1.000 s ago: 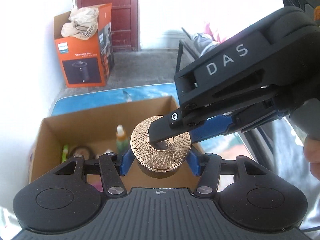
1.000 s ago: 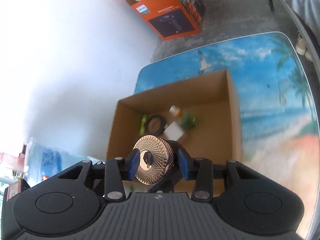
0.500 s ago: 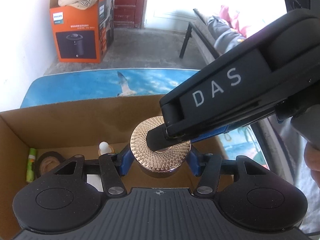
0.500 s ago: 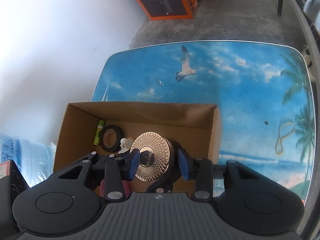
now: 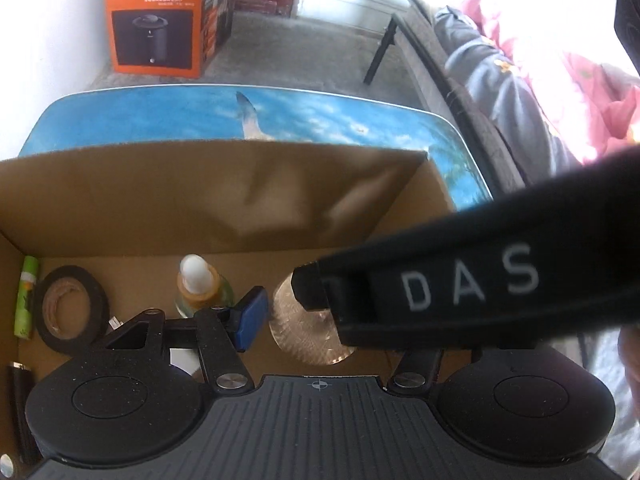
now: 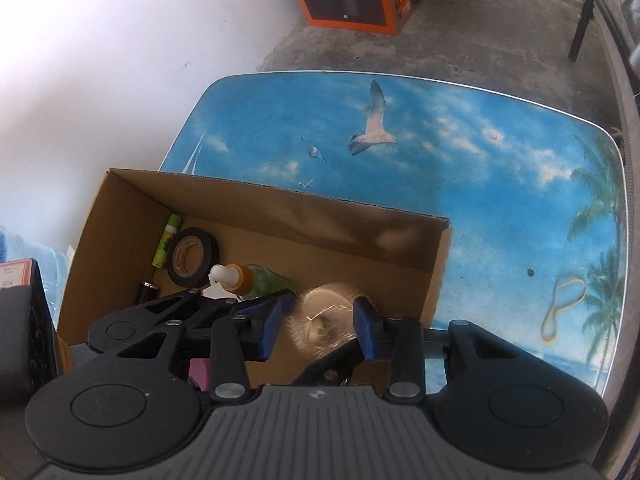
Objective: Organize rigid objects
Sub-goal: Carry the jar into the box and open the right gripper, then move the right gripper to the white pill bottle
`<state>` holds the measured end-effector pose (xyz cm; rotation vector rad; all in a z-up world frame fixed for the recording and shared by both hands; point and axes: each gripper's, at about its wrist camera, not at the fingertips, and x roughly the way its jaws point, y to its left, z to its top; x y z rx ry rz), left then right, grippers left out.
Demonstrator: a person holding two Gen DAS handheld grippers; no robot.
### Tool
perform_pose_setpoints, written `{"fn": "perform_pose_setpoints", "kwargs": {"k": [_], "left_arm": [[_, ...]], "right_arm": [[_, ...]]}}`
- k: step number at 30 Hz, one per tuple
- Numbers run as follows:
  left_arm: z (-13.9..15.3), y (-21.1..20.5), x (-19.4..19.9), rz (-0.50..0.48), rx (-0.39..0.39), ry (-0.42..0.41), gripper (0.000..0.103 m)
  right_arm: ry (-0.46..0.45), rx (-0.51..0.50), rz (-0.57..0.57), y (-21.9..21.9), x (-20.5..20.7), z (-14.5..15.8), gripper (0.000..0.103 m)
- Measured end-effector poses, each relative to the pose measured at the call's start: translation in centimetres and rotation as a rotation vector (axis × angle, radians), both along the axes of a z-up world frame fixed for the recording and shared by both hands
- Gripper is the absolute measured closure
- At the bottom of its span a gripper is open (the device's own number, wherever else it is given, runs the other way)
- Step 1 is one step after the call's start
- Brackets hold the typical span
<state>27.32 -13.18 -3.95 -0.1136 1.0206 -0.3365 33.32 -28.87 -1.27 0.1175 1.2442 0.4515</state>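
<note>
The jar with the gold patterned lid is blurred and looks small, low inside the open cardboard box. My left gripper hangs over it with its jaws opening. Its left blue pad stands clear of the lid and its right pad is hidden. A finger of my right gripper crosses over the lid. In the right wrist view the jar lies lid up below the right gripper, and neither pad presses on it. The left gripper's fingers show underneath.
In the box lie a black tape roll, a green tube, a dropper bottle and a dark cylinder. The box stands on a beach-print table with a rubber band. An orange carton stands on the floor.
Both grippers have come down over the box. The gold-lidded jar, held between the left pads before, now sits lower, smaller and blurred, and the left jaws stand wider.
</note>
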Motion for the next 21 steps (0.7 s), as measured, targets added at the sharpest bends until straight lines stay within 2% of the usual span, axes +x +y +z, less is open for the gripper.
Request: {"fn": "perform_pose_setpoints", "kwargs": {"k": [7, 13, 17, 21], "left_arm": [[0.9, -0.4, -1.0, -0.029, 0.025, -0.027, 0.036], [2.3, -0.6, -2.9, -0.058, 0.046, -0.069, 0.029], [3.8, -0.4, -5.1, -0.074, 0.052, -0.107, 0.028], [6.0, 0.8, -7.6, -0.049, 0.037, -0.146, 0.027]], "right_arm": [[-0.015, 0.031, -0.018, -0.6, -0.3, 0.6, 0.060], [-0.072, 0.109, -0.068, -2.4, -2.0, 3.0, 0.060], [-0.104, 0.174, -0.138, -4.4, -4.7, 5.0, 0.060], [-0.152, 0.211, -0.192, -5.9, -8.8, 7.3, 0.058]]}}
